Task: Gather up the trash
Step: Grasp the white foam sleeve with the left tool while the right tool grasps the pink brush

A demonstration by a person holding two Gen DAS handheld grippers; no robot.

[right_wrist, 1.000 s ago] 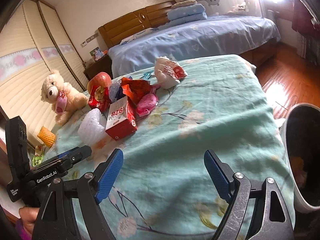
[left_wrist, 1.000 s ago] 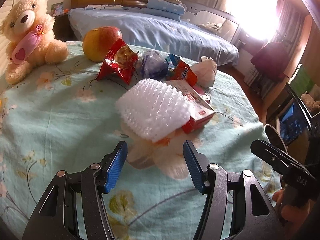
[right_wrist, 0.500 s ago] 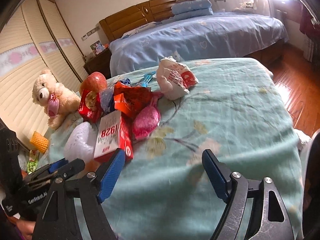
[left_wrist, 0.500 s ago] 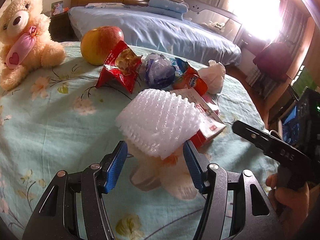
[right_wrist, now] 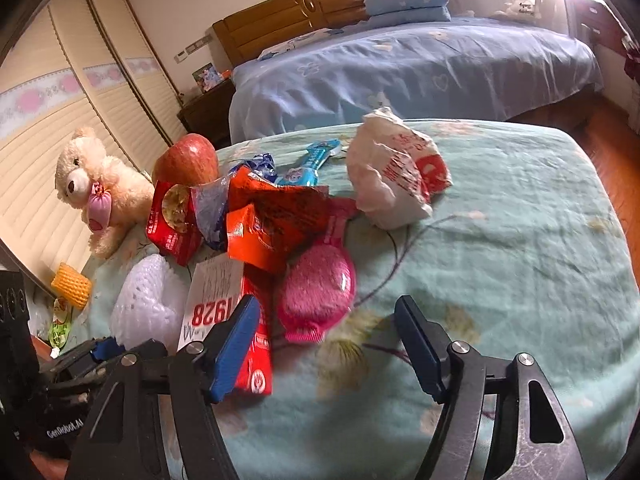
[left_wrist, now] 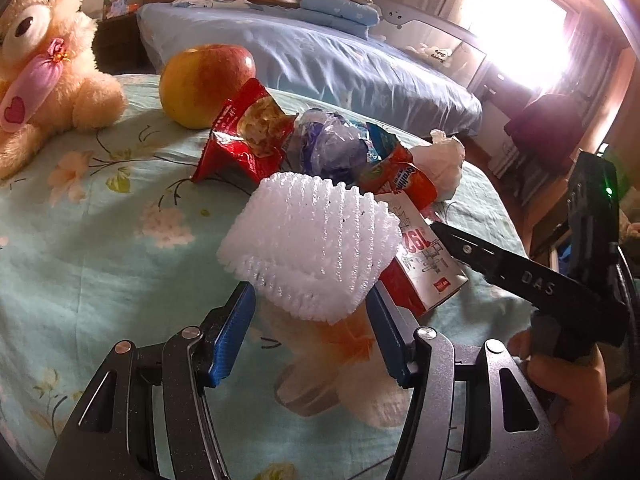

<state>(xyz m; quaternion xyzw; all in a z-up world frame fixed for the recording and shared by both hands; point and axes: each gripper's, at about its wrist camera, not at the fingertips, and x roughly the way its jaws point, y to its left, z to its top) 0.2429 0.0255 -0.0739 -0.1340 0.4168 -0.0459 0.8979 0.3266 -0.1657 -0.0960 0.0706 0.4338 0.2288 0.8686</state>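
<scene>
Moved: your right gripper [right_wrist: 324, 344] closed in on the trash pile, jaws narrowing, nothing gripped.
Left gripper [left_wrist: 310, 332]: apart, closing around white foam net [left_wrist: 316, 240].
Trash: twelve o'clock, reachable.

One apple [right_wrist: 186, 160], one teddy bear [right_wrist: 94, 188], two foam nets [right_wrist: 146, 300] (white, yellow), one carton [right_wrist: 224, 312].

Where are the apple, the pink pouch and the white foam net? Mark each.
apple [left_wrist: 206, 80], left wrist view, middle of its skin.
pink pouch [right_wrist: 316, 294], right wrist view, centre of its fuzzy face.
white foam net [left_wrist: 312, 240], left wrist view, ribbed top.
</scene>
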